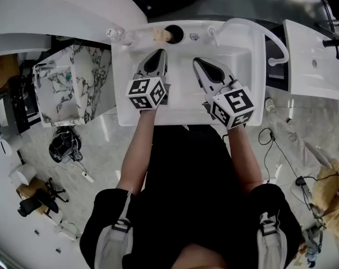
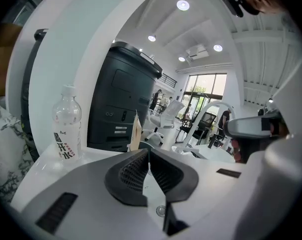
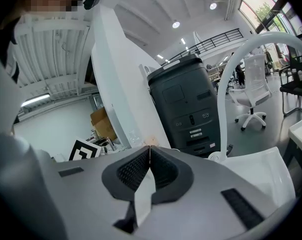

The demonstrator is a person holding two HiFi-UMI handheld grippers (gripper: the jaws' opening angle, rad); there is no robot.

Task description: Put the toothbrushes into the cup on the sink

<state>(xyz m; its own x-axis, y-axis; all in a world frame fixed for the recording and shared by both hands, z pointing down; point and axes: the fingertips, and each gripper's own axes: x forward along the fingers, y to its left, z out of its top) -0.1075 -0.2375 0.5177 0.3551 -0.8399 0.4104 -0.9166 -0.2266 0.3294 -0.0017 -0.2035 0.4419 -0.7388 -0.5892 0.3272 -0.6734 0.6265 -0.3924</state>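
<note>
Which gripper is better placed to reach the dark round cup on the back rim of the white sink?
Probably the left gripper: its shut tips point close to the dark round cup. The right gripper, also shut and empty, sits farther from it, nearer the white curved faucet.

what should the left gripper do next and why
Probably open the left gripper and ease it forward toward the beige item beside the dark cup on the back rim of the sink. It and the right gripper are both shut on nothing over its basin, so neither can pick anything up yet.
</note>
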